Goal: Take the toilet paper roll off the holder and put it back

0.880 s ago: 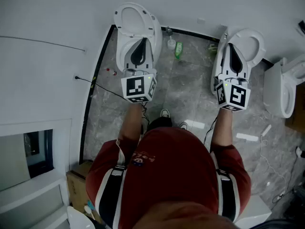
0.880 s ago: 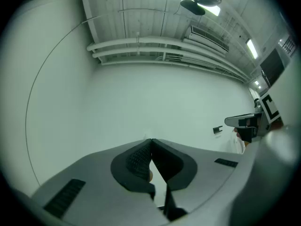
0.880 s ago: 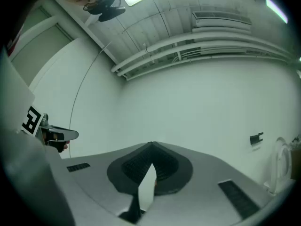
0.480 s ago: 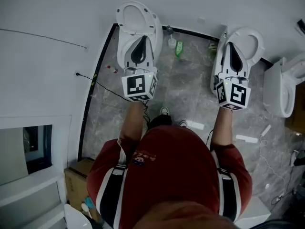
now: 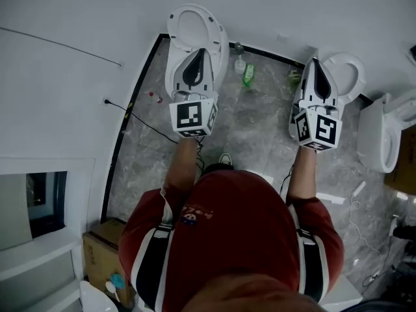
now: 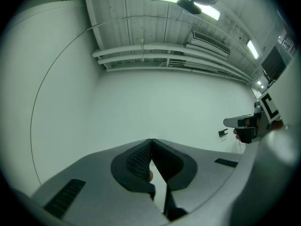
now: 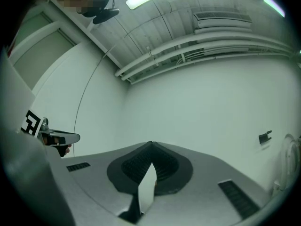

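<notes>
No toilet paper roll shows in any view. In the head view my left gripper (image 5: 194,18) and right gripper (image 5: 339,64) are held side by side, pointing at a plain white wall (image 5: 78,18). The left gripper (image 6: 151,141) is shut, its pads meeting at the tip with nothing between them. The right gripper (image 7: 150,145) is shut and empty too. A small black fitting (image 7: 265,137) sits on the wall to the right of the right gripper; it also shows as the black fitting (image 6: 223,133) in the left gripper view. I cannot tell what it is.
Below the grippers lies a grey marble floor (image 5: 253,129) with a green bottle (image 5: 249,75) and a clear bottle (image 5: 240,62) by the wall. A white toilet (image 5: 383,132) stands at right, a cardboard box (image 5: 104,259) at lower left, and a black cable (image 5: 140,122) trails across the floor.
Both grippers sit slightly further right and nearer the wall in the head view, which has itself shifted a little. Both stay shut and empty.
</notes>
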Motion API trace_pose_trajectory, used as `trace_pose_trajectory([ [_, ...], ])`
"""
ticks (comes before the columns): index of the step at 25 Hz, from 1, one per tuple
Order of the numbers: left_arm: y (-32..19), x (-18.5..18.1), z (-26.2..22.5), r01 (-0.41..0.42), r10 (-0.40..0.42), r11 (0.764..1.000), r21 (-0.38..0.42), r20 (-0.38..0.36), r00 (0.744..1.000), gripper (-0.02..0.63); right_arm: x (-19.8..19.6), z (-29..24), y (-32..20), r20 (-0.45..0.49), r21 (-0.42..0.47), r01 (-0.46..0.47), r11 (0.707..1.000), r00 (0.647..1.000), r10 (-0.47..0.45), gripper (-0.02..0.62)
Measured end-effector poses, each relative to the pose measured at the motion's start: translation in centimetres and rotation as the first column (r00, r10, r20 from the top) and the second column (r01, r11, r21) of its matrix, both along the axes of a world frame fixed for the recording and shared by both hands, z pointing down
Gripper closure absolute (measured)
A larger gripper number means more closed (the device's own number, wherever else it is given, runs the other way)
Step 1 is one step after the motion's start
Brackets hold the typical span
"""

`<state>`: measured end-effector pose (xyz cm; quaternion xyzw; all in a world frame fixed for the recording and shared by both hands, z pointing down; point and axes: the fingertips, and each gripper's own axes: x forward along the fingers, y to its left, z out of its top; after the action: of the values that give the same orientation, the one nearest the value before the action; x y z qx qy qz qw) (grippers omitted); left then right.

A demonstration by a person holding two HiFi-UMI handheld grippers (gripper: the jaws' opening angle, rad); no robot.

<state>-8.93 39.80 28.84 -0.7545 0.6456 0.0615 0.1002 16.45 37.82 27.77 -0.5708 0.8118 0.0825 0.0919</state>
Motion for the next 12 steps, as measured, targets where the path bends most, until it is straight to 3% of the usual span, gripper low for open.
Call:
trace_pose_trajectory([
  [7, -2.2, -6.0, 0.3, -0.012, 0.011, 1.000, -0.004, -0.021, 1.000, 0.587, -6.0, -0.3, -1.9, -0.010, -0.003, -0.011, 1.000, 1.000, 0.011, 0.588],
  [12, -4.1, -8.6, 1.1, -0.036, 0.036, 0.999, -0.015, -0.043, 0.998, 0.587, -7.8, 0.0, -2.8, -0.018, -0.015, -0.041, 0.999, 0.999, 0.041, 0.588],
])
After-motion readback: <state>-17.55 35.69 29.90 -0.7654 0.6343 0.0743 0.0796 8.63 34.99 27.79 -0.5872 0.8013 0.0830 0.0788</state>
